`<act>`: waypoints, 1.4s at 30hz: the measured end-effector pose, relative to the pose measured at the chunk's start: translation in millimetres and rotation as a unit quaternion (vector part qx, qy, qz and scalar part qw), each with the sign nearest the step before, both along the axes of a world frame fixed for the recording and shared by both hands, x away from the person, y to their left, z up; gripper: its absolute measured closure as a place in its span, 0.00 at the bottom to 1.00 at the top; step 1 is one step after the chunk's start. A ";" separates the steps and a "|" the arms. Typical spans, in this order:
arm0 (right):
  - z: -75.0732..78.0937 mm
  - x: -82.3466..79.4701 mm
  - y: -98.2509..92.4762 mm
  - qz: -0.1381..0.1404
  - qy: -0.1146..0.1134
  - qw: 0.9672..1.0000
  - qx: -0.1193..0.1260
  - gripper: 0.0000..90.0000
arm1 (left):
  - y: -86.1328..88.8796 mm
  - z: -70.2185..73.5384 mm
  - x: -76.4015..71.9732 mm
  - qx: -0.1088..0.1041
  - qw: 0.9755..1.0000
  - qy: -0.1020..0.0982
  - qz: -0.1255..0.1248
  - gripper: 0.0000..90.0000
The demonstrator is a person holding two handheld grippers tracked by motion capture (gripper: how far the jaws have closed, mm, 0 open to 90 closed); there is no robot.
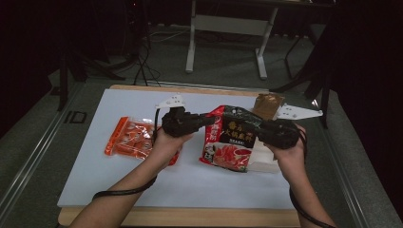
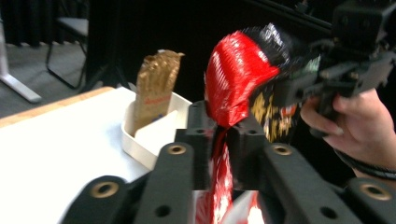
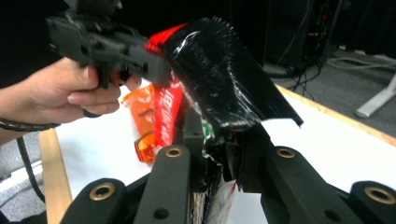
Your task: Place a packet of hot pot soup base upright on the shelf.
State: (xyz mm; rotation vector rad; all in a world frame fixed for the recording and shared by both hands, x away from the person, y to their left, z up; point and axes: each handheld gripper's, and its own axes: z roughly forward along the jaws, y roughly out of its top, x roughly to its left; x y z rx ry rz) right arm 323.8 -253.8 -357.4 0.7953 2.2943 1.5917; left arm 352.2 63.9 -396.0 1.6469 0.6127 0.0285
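Both grippers (image 1: 215,119) (image 1: 259,128) pinch glossy red-black foil pouch (image 1: 228,142), lifted beside white plastic tray (image 2: 154,135); placing not yet done.

A white-topped bench (image 1: 142,180) with a wooden edge. On it at left lies an orange snack packet (image 1: 129,137); at far right sits a white tray (image 1: 264,161) holding an upright brown packet (image 1: 268,105).
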 end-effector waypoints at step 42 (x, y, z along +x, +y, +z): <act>48.3 58.5 -77.0 -0.072 -0.058 0.996 -0.008 0.86 | 43.7 -50.8 -63.2 0.077 0.995 -0.057 -0.002 0.01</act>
